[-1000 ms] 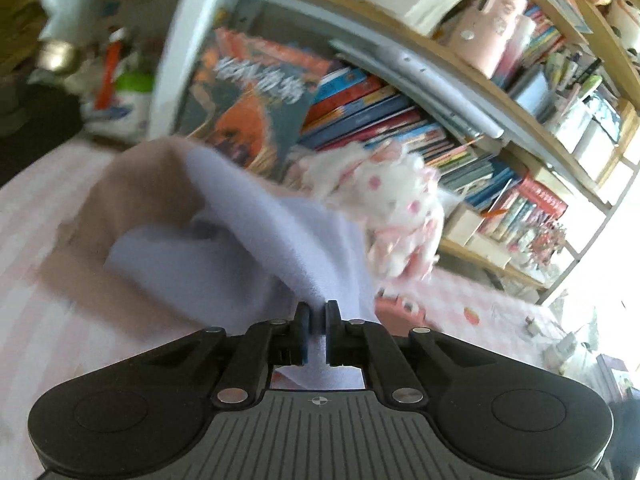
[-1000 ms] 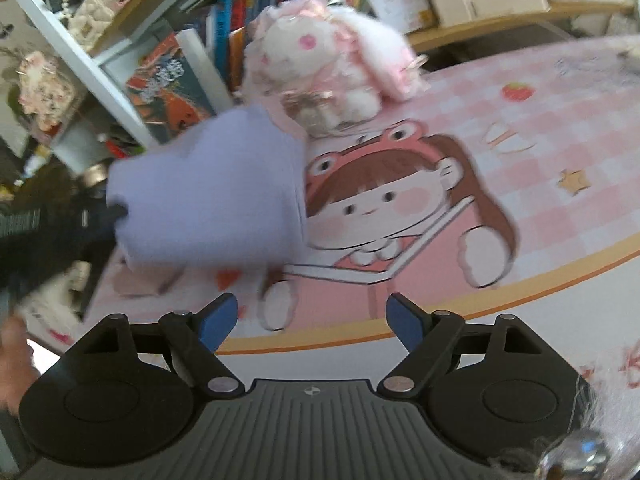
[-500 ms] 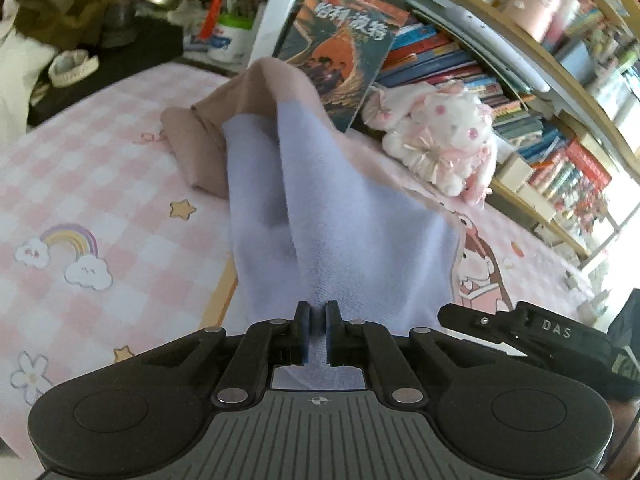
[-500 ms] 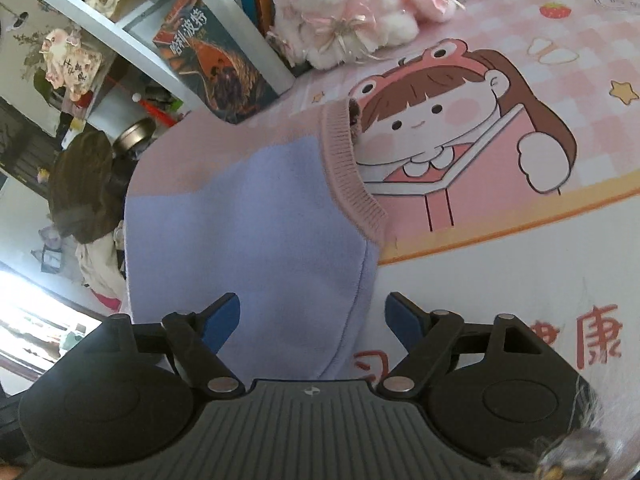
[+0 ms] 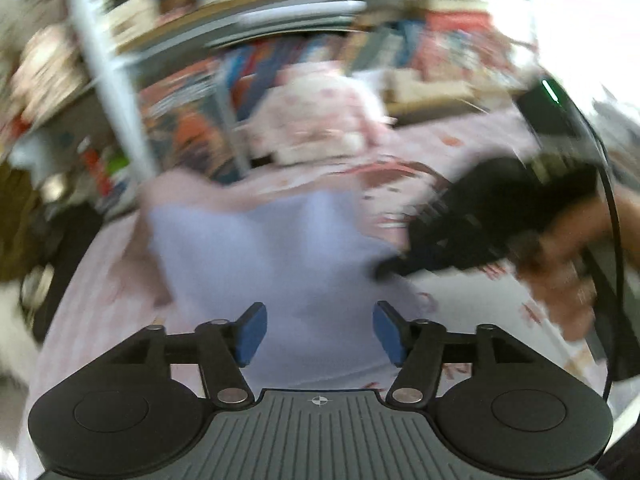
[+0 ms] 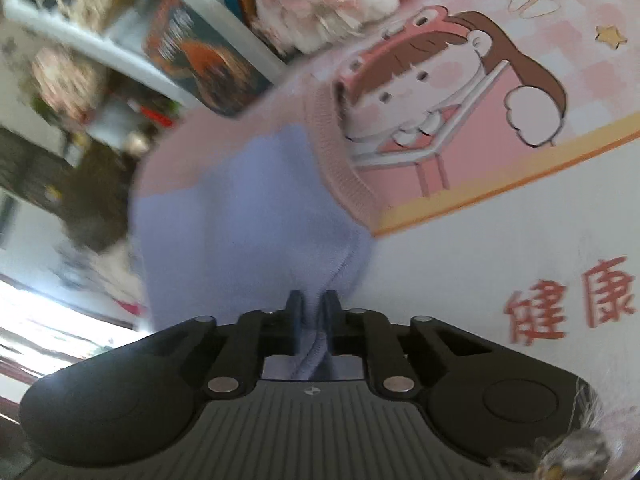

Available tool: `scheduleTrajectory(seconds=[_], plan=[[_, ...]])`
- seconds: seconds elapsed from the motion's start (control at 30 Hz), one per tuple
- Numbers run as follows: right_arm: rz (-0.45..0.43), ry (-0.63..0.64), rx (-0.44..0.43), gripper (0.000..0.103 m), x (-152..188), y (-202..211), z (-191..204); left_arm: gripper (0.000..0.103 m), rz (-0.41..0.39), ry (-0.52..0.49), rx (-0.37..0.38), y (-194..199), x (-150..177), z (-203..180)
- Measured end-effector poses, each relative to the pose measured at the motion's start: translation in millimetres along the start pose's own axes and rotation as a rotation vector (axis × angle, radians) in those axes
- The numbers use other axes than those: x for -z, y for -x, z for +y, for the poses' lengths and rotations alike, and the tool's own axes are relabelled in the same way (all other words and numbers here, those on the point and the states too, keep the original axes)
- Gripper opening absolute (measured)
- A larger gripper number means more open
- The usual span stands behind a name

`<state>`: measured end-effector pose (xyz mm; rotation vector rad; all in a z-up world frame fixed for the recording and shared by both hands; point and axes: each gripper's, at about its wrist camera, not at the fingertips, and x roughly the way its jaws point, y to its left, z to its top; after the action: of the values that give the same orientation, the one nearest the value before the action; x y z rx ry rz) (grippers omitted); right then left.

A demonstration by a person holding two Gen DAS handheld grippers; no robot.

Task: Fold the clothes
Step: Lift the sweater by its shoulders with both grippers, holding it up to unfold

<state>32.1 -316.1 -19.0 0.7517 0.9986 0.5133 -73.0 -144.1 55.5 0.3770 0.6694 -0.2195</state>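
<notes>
- Right gripper (image 6: pixel 311 320): jaws have just been closing, now pinched on the lilac edge of the sweater (image 6: pixel 248 208).
- Left gripper (image 5: pixel 316 334): jaws have just been opening, wide apart, gripping nothing.
- Lilac-and-pink sweater lies on the bench (image 6: pixel 500 240), beside the cartoon girl print (image 6: pixel 440 92).

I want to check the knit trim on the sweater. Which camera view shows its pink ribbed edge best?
The right wrist view: the pink ribbed edge of the sweater is fairly sharp there, its ribbing visible. The left wrist view is motion-blurred; it shows only a pink band above the lilac, no ribbing.
</notes>
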Motion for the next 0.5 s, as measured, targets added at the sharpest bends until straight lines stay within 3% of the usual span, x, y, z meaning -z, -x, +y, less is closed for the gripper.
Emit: scheduleTrajectory(seconds=[0.07, 0.17, 0.33, 0.37, 0.4, 0.43, 0.47, 0.5], plan=[[-0.01, -0.012, -0.105, 0.01, -3, 7, 5, 0.072, -0.007, -0.073, 0.003, -6, -5, -20], [-0.001, 0.03, -0.173, 0.01, -6, 13, 20, 0.072, -0.007, -0.149, -0.034, -18, -12, -38], [0.026, 0.068, -0.216, 0.01, -5, 13, 35, 0.07, 0.04, -0.168, -0.195, -41, -16, -38], [0.029, 0.075, -0.216, 0.01, -5, 13, 36, 0.063, 0.048, -0.15, -0.206, -43, -16, -33], [0.032, 0.083, -0.213, 0.01, -4, 13, 37, 0.037, 0.053, -0.13, -0.209, -44, -15, -27], [0.041, 0.092, -0.208, 0.01, -4, 13, 37, 0.023, 0.06, -0.113, -0.205, -45, -15, -20], [0.05, 0.099, -0.201, 0.011, -4, 12, 37, 0.012, 0.071, -0.095, -0.207, -45, -14, -13], [0.061, 0.102, -0.185, 0.013, -4, 11, 38, 0.012, 0.074, -0.073, -0.22, -42, -14, -5]])
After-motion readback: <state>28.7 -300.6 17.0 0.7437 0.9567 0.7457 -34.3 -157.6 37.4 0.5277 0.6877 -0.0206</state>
